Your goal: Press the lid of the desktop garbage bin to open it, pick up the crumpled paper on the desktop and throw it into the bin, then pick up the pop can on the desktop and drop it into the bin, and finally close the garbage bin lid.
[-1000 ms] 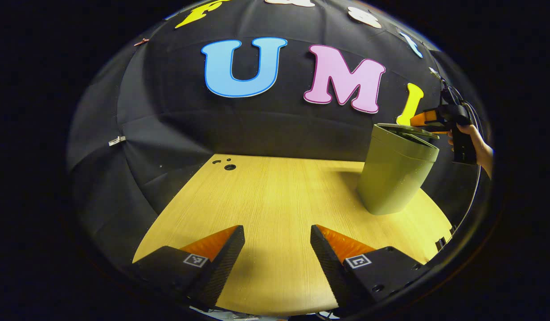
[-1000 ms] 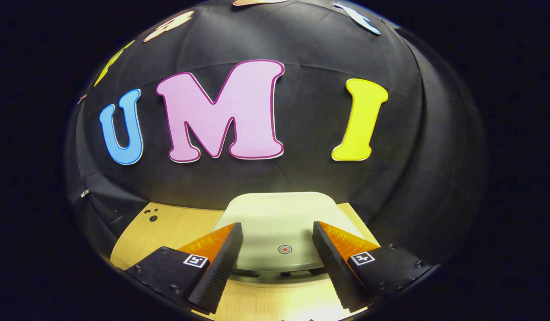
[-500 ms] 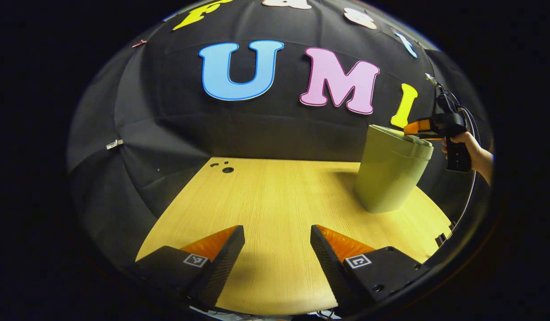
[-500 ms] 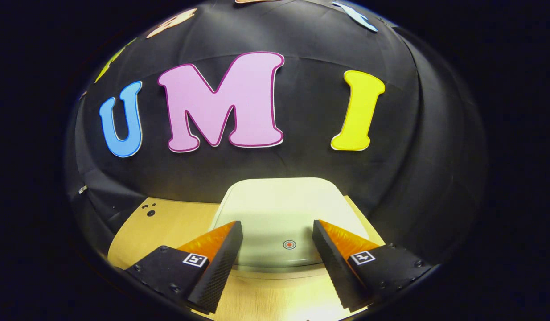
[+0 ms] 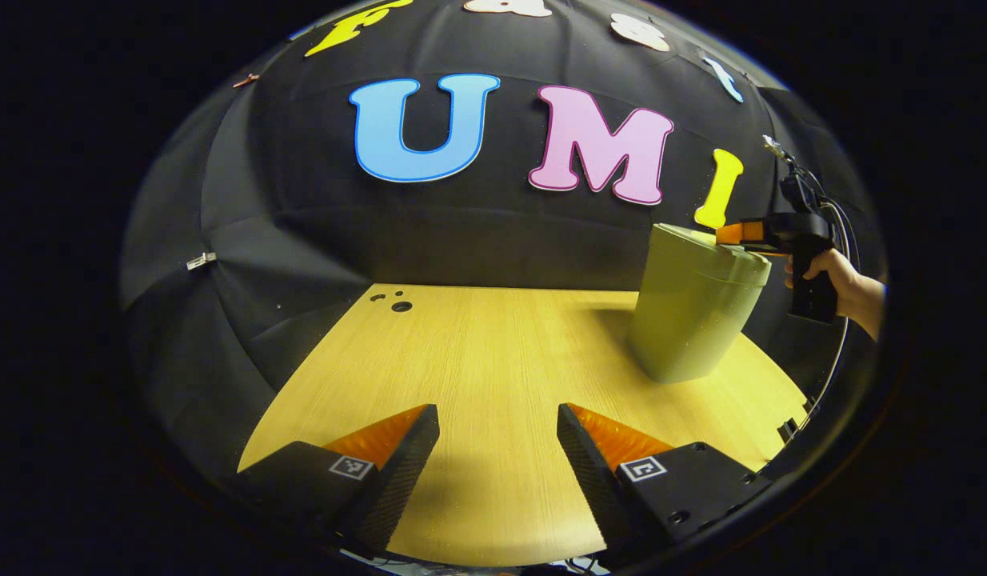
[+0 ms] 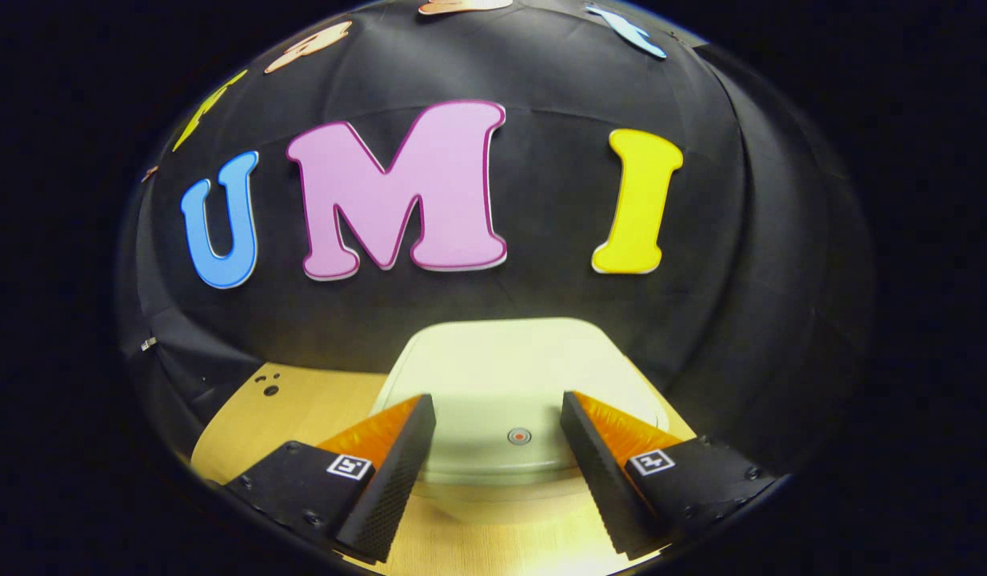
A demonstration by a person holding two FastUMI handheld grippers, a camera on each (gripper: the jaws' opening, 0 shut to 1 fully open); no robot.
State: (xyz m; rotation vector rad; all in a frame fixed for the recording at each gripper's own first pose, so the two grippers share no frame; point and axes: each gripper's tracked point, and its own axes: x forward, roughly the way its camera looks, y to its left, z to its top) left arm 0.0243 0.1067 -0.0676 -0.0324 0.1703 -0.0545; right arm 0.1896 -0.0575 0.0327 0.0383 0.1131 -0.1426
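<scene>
The left gripper hangs low over the bare desk with its fingers spread and nothing between them. In the left gripper view the green bin stands at the desk's far right, near the edge, its lid down flat. The right gripper, held by a hand, has its tips at the lid's near rim — touching or just above, I cannot tell which.

In the right gripper view the right gripper is likewise spread, pinching nothing, and sits right over the front of the pale lid. A small red dot on the lid lies between the fingers, nearer the right one; it looks like the press point.

The bin seems a light, stiff plastic shell with a smooth, slippery skin, so a hard or off-centre push could slide or tip it, standing as it does near the desk's edge. The lid is best pressed straight down at the dot — not gripped — with a short, firm push on its front edge.
</scene>
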